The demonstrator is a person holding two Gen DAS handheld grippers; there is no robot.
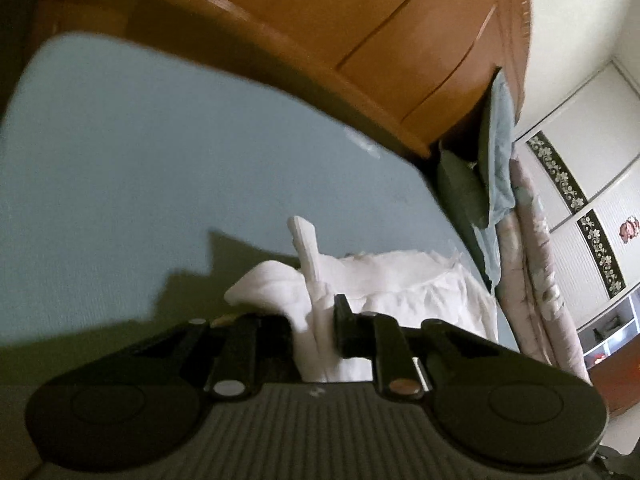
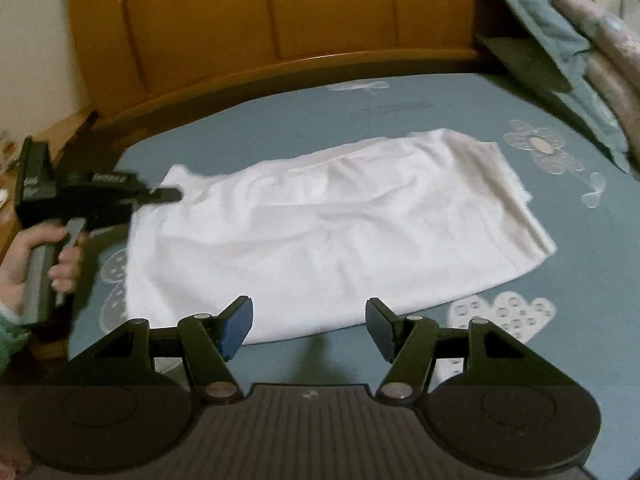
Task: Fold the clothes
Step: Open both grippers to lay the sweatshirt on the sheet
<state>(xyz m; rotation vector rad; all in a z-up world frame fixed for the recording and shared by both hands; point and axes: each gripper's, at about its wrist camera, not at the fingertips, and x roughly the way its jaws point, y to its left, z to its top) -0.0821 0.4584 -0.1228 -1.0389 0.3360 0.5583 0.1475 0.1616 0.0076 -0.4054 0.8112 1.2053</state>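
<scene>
A white garment (image 2: 340, 232) lies folded over on the blue bed sheet (image 2: 440, 112). My left gripper (image 1: 316, 332) is shut on a bunched edge of the white garment (image 1: 384, 280), which sticks up between its fingers. In the right wrist view that left gripper (image 2: 168, 194) touches the cloth's far left corner, held by a hand (image 2: 40, 256). My right gripper (image 2: 310, 324) hangs open just in front of the garment's near edge, with nothing between its blue pads (image 2: 236, 328).
A wooden headboard (image 2: 280, 20) runs behind the bed. Pillows and a rolled pink floral quilt (image 2: 608, 48) are stacked at the right end. White wardrobe doors (image 1: 580, 184) with dark floral bands stand past the bed. Embroidered white flowers (image 2: 540, 148) decorate the sheet.
</scene>
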